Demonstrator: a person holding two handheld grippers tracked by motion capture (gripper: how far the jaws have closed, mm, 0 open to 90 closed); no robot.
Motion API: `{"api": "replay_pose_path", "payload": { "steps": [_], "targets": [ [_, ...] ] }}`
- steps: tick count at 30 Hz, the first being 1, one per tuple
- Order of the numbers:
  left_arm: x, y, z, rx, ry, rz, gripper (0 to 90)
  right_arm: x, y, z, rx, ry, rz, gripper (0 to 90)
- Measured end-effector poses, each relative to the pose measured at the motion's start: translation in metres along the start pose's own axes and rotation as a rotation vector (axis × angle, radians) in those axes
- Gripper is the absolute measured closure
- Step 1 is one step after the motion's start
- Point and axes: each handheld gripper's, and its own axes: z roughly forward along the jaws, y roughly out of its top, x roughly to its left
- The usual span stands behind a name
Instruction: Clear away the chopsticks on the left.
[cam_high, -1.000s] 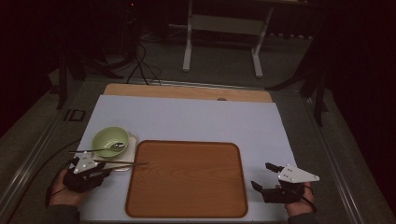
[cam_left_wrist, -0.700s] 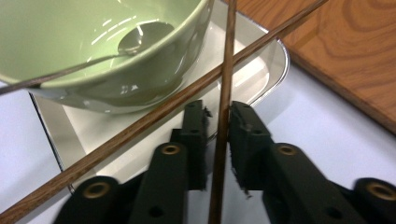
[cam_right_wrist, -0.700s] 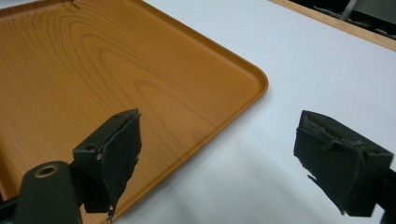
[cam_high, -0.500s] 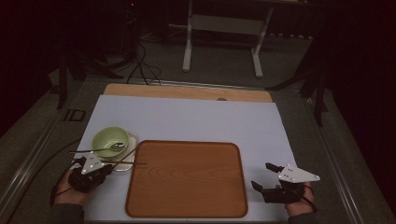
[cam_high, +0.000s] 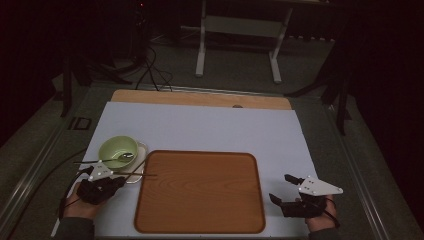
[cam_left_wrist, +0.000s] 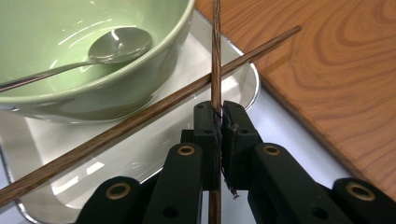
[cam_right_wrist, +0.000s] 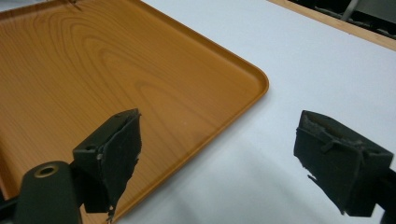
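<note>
Two chopsticks lie crossed on white dish (cam_left_wrist: 140, 154); left hand-held gripper (cam_left_wrist: 218, 116) has just closed, pinching one chopstick (cam_left_wrist: 215, 56) to lift it; right hand-held gripper (cam_right_wrist: 219, 158) gapes idle near tray (cam_right_wrist: 140, 84).

Probably a dim lab: a covered test table (cam_high: 200, 130), floor cables (cam_high: 150, 70), and a metal stand (cam_high: 240, 30).

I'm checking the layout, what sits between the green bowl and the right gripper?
In the high view, the empty wooden tray fills most of the stretch between the green bowl and the right gripper, then bare white tabletop.
</note>
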Motion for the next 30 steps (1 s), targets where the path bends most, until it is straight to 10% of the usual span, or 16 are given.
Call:
{"api": "replay_pose_path", "payload": {
  "steps": [30],
  "targets": [
    [-0.026, 0.027, -0.018, -0.111, -0.056, -0.073, 86.3, 0.002, 0.002, -0.003, -0.020, -0.012, -0.004, 14.8]
  ]
}}
